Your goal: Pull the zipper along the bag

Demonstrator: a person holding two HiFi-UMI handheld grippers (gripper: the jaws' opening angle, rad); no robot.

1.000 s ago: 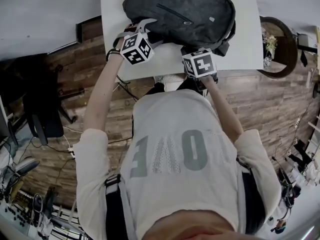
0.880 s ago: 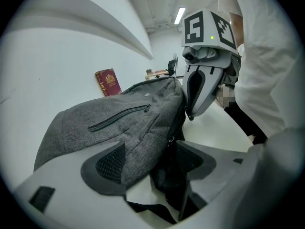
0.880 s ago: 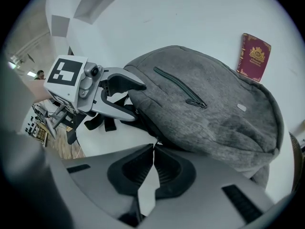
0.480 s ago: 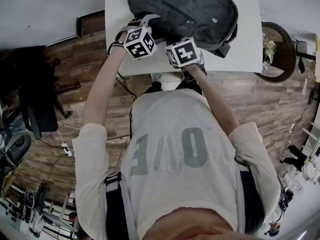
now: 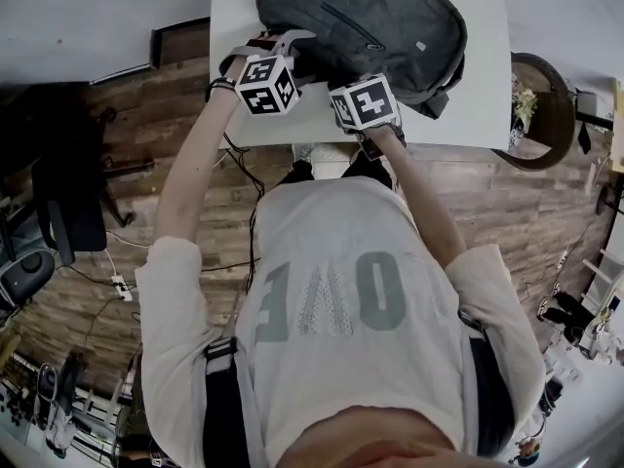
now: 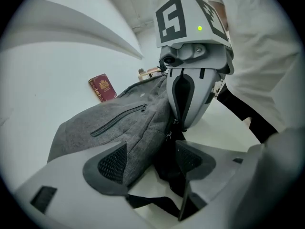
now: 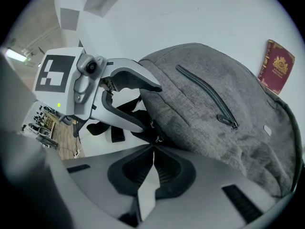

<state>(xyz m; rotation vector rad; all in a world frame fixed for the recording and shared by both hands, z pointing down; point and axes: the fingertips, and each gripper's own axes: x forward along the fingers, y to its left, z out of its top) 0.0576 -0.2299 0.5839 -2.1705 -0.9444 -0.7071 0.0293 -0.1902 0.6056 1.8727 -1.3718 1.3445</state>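
The grey fabric backpack [image 5: 370, 18] lies at 12 o'clock on the white desk [image 5: 468, 115]. Your left claw [image 6: 150, 159], wide, clamps its 7 o'clock corner. Your right claw [image 7: 153, 147] pinches the small metal zipper pull [image 7: 156, 138] just beside. I judge little travel remains.

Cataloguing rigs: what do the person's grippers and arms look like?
The left hand-held gripper and right hand-held gripper are light grey, each with dark textured pads and a white cube bearing black square markers. Worn: pale short-sleeved T-shirt, dark left wristband.
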